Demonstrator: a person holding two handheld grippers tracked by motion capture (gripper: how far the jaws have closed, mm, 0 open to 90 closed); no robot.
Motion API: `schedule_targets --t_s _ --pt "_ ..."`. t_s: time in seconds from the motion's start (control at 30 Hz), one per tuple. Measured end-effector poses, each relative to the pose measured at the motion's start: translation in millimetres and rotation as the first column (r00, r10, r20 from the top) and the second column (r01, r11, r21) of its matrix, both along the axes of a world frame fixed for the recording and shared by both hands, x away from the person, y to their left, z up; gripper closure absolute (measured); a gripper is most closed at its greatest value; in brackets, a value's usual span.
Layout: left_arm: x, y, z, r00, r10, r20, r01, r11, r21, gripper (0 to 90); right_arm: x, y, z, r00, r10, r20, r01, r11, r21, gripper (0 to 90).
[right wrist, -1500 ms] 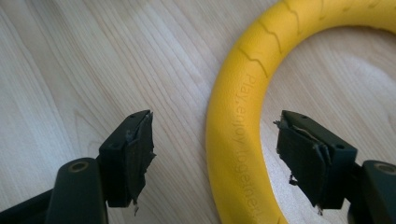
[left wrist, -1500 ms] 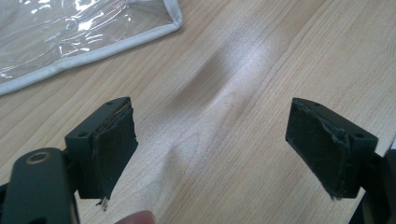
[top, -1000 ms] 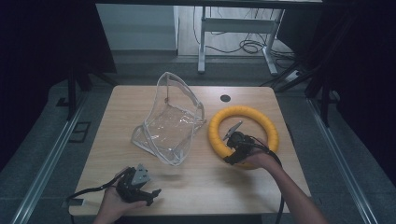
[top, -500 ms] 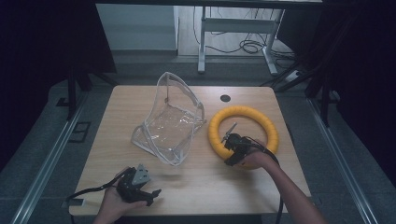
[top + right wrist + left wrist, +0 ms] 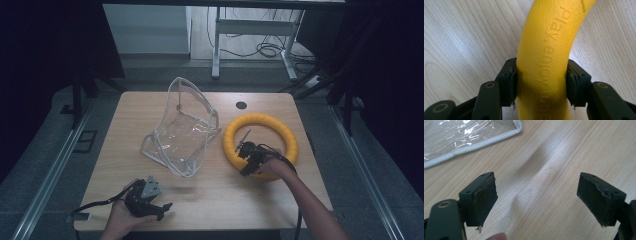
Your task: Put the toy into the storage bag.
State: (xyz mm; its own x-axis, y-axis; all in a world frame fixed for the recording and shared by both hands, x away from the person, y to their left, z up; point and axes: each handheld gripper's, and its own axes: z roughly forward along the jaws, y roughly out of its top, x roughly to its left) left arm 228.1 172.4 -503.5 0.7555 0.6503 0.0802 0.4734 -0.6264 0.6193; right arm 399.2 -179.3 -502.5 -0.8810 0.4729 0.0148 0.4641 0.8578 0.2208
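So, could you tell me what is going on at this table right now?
A person is working with a hand-held gripper in each hand. The right gripper has just closed its jaws on the near side of a yellow ring that lies flat on the wooden table. The left gripper rests near the table's front edge with its jaws open and nothing between them. A clear plastic bag stands open to the left of the ring.
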Motion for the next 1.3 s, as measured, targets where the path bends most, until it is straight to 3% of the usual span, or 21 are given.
schedule_targets --t_s 0.07,0.27,0.47,0.9,1.2,1.3 --pt "0.1 -0.1 -0.2 1.0000 0.000 0.000 0.000 1.0000 0.001 16.1 0.5 2.3 1.0 0.9999 0.008 -0.007 -0.008 0.9996 -0.028 50.5" --pt "0.3 0.1 -0.1 1.0000 0.000 0.000 0.000 1.0000 0.002 16.1 -0.8 4.8 2.5 0.9996 0.024 0.014 -0.023 0.9984 -0.052 51.0" --pt "0.4 0.0 -0.2 1.0000 0.002 0.000 -0.002 1.0000 0.001 16.1 -2.3 -2.1 16.8 0.9995 0.019 0.027 -0.019 0.9998 0.004 51.2" --pt "0.7 -0.6 -1.1 1.0000 0.001 -0.001 -0.001 1.0000 0.003 16.2 -7.0 -9.2 39.5 0.9960 -0.017 0.087 0.014 0.9991 0.040 51.4" --pt "1.0 -1.4 -2.0 1.0000 0.001 -0.002 -0.001 1.0000 0.002 16.2 -12.8 -12.4 64.3 0.9888 -0.027 0.147 0.010 0.9938 0.110 51.3" --pt "0.9 -1.3 -1.8 1.0000 0.000 -0.002 0.000 1.0000 0.002 16.2 -16.3 -12.7 76.0 0.9821 -0.035 0.185 0.008 0.9890 0.148 51.3"
